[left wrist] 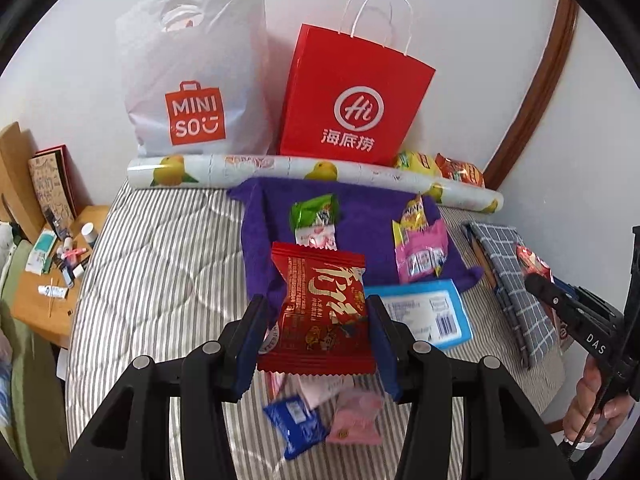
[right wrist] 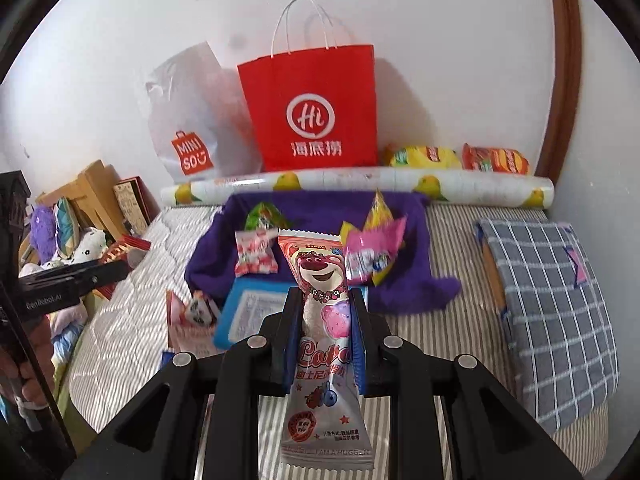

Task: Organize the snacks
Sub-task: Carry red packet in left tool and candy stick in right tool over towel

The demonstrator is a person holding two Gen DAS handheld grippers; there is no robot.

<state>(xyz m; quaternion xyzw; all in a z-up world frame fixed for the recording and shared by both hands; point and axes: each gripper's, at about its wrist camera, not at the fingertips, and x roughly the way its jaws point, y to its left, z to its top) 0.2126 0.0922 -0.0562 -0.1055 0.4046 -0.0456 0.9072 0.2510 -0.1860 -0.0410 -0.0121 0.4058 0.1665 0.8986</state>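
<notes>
My left gripper (left wrist: 316,308) is shut on a red snack packet (left wrist: 320,312) and holds it above the striped bed. My right gripper (right wrist: 324,300) is shut on a pink bear-print snack packet (right wrist: 322,320), also held above the bed. A purple cloth (left wrist: 360,220) (right wrist: 404,280) lies ahead with a green packet (left wrist: 314,212), a pink-white candy packet (right wrist: 256,256) and a pink and yellow packet (left wrist: 420,248) (right wrist: 370,252) on it. A blue box (left wrist: 428,312) (right wrist: 256,312) lies at the cloth's near edge. A blue packet (left wrist: 296,424) and a pink packet (left wrist: 356,416) lie under my left gripper.
A red paper bag (left wrist: 356,96) (right wrist: 316,108) and a white Miniso bag (left wrist: 192,80) stand against the wall behind a rolled lemon-print sheet (left wrist: 280,172). Yellow and orange chip bags (right wrist: 456,158) sit by the wall. A checked cloth bundle (right wrist: 552,300) lies right. A cluttered wooden stand (left wrist: 52,272) is left.
</notes>
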